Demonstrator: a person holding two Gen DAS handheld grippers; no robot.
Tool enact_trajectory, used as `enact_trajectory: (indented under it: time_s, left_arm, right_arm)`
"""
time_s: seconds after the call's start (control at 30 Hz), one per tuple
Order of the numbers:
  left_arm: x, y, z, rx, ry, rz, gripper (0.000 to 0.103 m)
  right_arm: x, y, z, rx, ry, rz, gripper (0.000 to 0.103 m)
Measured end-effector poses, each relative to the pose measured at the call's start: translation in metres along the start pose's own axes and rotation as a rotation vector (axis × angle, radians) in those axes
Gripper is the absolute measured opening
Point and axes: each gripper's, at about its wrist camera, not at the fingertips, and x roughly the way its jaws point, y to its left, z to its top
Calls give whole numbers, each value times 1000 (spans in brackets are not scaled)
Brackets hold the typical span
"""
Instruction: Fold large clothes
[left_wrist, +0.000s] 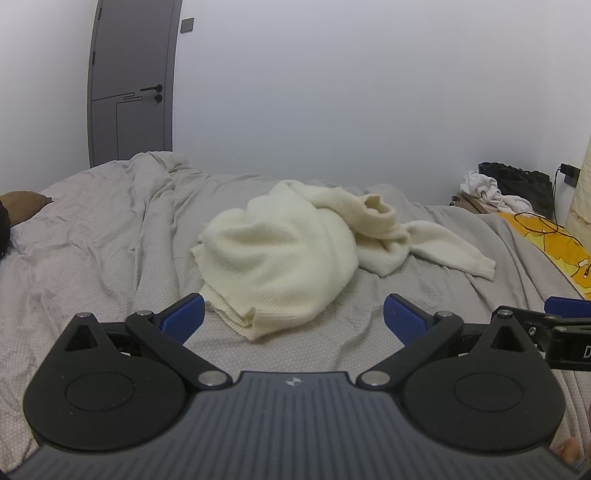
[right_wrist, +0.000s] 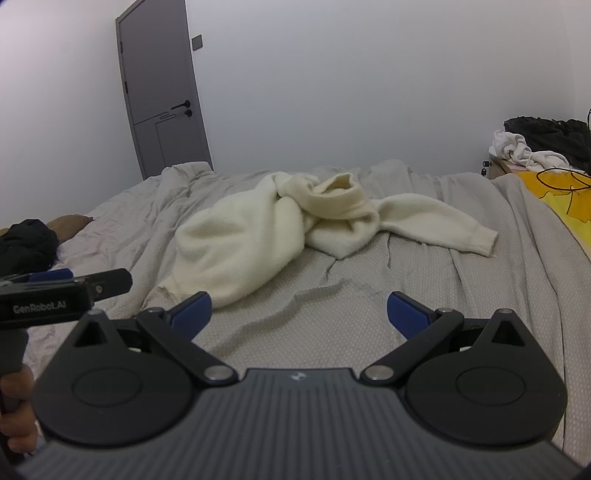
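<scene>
While the sweater (left_wrist: 280, 254) lies bunched mid-bed (left_wrist: 92, 258), ahead of both | left tongs (left_wrist: 293, 317) released, hem just beyond | right tongs (right_wrist: 299, 314) released, farther back | sleeve trails right

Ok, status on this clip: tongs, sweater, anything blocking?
Left tongs open, empty, just short of the hem. Right tongs open, empty, over bare sheet. Cream sweater crumpled on the bed, unfolded. Nothing in the way.

We see a cream, fuzzy knit sweater (left_wrist: 280, 254) with ribbed hem on a grey, matt, wrinkled cotton-like bedsheet (left_wrist: 92, 258); our black matt plastic left gripper (left_wrist: 293, 314) carries smooth blue pads (left_wrist: 184, 317).
</scene>
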Motion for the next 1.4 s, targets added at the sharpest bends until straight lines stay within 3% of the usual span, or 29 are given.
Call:
enact_trajectory:
  time_s: [1.4]
  left_arm:
    - [14, 7, -8, -8, 16, 13, 103]
  right_arm:
    - [2, -4, -3, 19, -7, -31, 103]
